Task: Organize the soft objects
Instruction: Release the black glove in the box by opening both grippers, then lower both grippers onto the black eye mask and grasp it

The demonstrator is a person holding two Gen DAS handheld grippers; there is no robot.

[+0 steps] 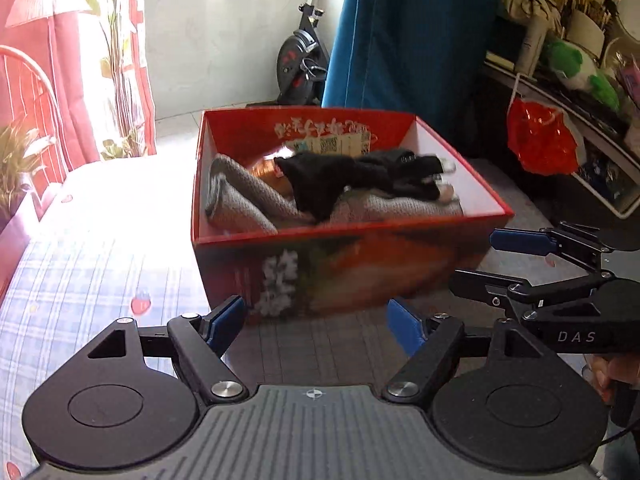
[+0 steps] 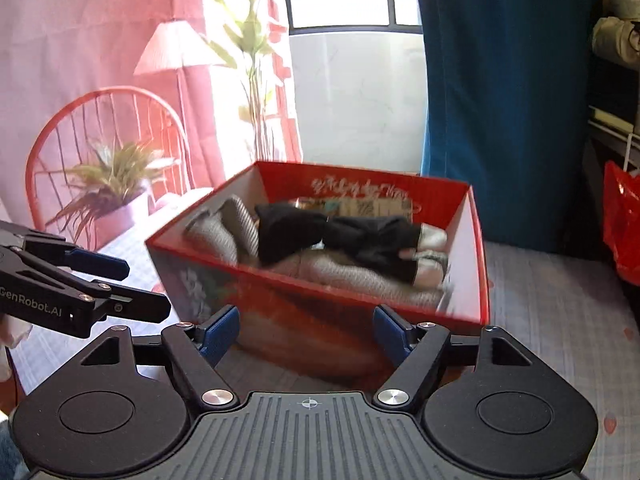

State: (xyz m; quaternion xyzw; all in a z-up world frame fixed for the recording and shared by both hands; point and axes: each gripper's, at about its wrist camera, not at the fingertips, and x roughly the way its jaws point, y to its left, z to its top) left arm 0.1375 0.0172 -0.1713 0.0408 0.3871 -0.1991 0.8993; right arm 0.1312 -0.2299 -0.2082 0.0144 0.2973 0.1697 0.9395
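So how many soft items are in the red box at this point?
2 visible: a grey knit lying along the bottom of the red box, and a black garment draped across it. Others may be hidden underneath.

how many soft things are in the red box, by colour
Grey knit: 1, folded along the bottom of the box
Black garment: 1, lying on top of the grey knit
Orange-brown item: 1, mostly hidden behind the black garment
Total: 3 that can be told apart
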